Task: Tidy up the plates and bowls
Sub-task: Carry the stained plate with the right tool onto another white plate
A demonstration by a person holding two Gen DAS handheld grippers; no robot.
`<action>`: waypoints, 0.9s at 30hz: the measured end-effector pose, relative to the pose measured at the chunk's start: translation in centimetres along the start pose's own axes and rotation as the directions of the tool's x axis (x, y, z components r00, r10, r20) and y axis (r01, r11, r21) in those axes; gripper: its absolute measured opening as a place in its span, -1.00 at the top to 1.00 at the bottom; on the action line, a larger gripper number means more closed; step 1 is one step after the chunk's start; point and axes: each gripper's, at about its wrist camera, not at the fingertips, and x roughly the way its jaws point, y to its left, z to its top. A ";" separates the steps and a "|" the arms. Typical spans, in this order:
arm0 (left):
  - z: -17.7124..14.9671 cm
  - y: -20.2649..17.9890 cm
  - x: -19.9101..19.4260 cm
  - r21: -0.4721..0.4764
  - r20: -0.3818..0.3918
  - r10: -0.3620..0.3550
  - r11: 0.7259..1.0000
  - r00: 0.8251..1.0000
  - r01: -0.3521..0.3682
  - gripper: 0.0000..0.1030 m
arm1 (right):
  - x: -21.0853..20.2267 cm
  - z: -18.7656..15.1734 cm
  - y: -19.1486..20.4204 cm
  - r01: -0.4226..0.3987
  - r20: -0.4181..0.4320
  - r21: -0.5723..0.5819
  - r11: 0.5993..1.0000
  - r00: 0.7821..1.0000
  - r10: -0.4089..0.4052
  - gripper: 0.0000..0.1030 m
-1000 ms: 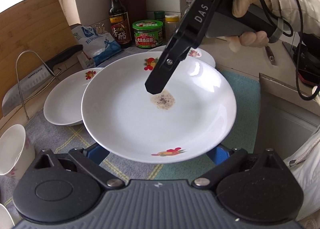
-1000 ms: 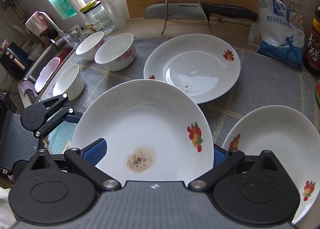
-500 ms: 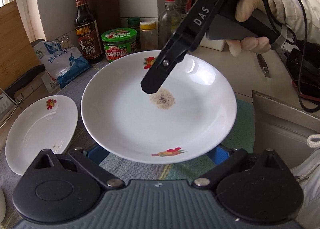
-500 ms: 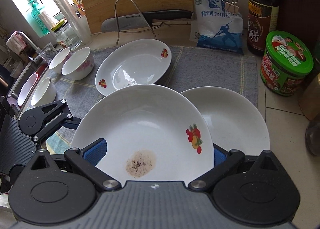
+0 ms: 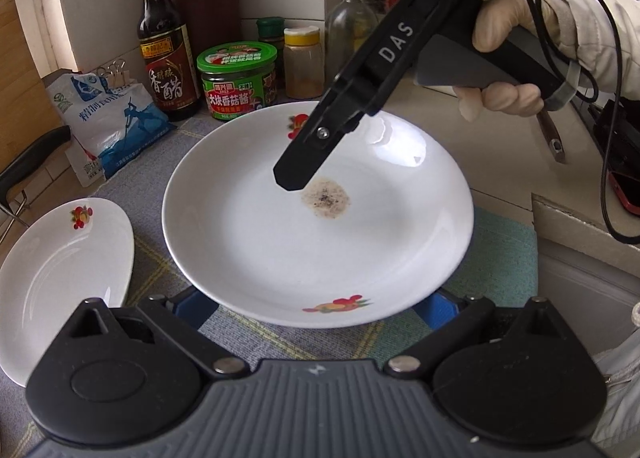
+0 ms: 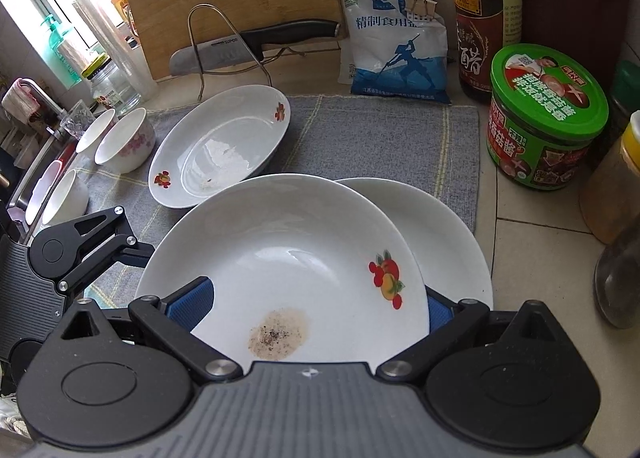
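A stained plate (image 6: 288, 258) is seen between the blue pads of the right tool (image 6: 312, 306), held above a second plate (image 6: 448, 234). A third plate (image 6: 224, 146) and bowls (image 6: 124, 138) (four, at the left) are set on the mat (image 6: 380, 130).

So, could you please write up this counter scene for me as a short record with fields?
main item: stained plate, fruit print, between both grippers
left gripper: pads spread at plate's rim; grip unclear
right gripper: likewise; grip unclear
partly beneath: plain white plate
on grey mat: second fruit-print plate, white bowls
behind: cleaver, salt bag, vinegar bottle, green-lidded jar
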 end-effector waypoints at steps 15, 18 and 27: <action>1.3 1.2 1.7 -0.011 -0.037 -0.008 1.000 0.999 0.008 -0.96 | 1.5 0.5 -2.2 0.000 -0.002 0.028 1.000 1.000 0.000 -1.00; 1.5 1.3 2.0 -0.009 -0.044 -0.015 1.000 0.999 0.015 -0.96 | 1.6 0.4 -2.6 0.001 -0.005 0.034 0.999 1.000 0.000 -1.00; 1.3 1.4 2.7 0.008 -0.068 -0.040 0.999 0.997 0.040 -0.96 | 1.4 -0.2 -3.0 -0.001 -0.010 0.048 0.999 1.000 0.002 -1.00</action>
